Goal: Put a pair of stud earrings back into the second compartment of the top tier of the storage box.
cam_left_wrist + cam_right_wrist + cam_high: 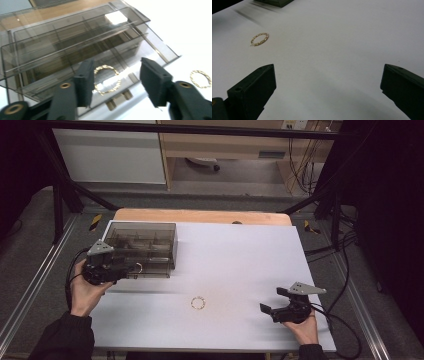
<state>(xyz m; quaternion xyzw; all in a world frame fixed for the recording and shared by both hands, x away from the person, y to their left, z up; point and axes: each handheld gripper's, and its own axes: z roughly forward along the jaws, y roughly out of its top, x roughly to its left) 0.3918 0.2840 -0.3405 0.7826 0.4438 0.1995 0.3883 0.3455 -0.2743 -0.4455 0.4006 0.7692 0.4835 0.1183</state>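
Left gripper view: left gripper point(116, 82) jaws spread over gold bracelet point(107, 79) lying in smoky drawer box point(62, 40), not pinching. Right gripper point(328, 92) jaws wide apart, second bracelet point(259, 39) well ahead on table point(337, 37).

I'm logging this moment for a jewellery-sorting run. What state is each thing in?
Smoky plastic box: lower drawer pulled out.
Gold bracelet in drawer: lying flat, loose between the jaws.
Gold bracelet on table: lying flat, untouched.
Left hand-held gripper: open, over the drawer.
Right hand-held gripper: open, holding nothing.
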